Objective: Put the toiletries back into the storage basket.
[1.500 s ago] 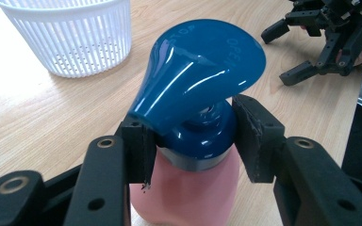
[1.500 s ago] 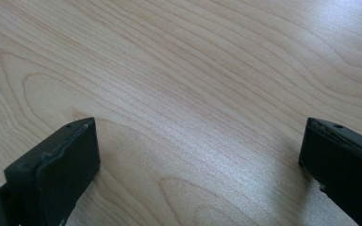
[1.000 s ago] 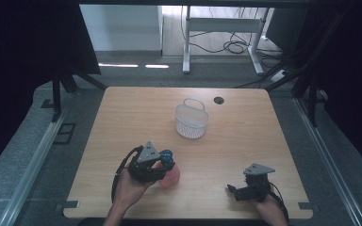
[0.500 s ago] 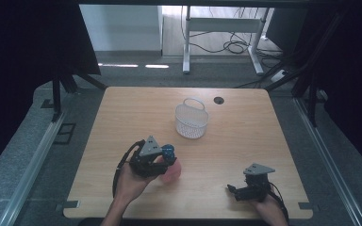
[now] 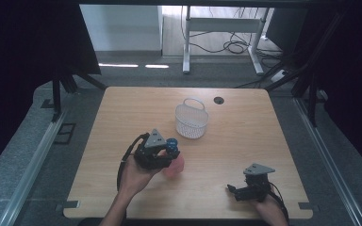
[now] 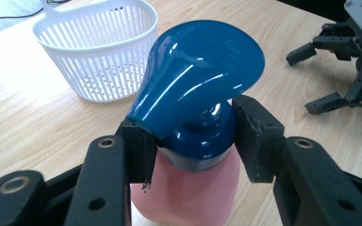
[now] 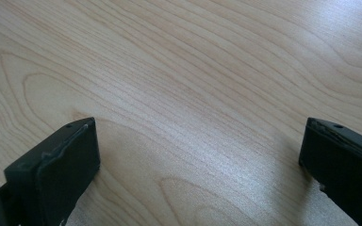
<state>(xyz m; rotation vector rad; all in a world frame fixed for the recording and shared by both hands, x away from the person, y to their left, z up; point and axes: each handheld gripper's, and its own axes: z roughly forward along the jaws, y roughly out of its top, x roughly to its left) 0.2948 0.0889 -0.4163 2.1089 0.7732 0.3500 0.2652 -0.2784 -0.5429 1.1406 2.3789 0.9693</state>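
A pink bottle (image 5: 174, 167) with a blue pump top (image 6: 198, 70) stands tilted on the wooden table (image 5: 245, 132), front left of centre. My left gripper (image 5: 171, 151) is shut on the bottle's blue collar; in the left gripper view (image 6: 195, 136) its black pads (image 6: 139, 150) press both sides of the collar. A white slatted basket (image 5: 191, 121) with a handle sits just beyond, near the table's middle. My right gripper (image 5: 233, 191) rests low at the front right, open, with bare wood between its jaws (image 7: 200, 146). It also appears in the left gripper view (image 6: 302, 82).
A dark round cable hole (image 5: 218, 100) lies in the tabletop behind the basket (image 6: 99, 52). Black frame legs and curtains flank the table; a white desk frame and cables stand on the floor beyond.
My left gripper has carried the pink bottle a little away from the person, toward the basket. The right gripper has stayed where it was.
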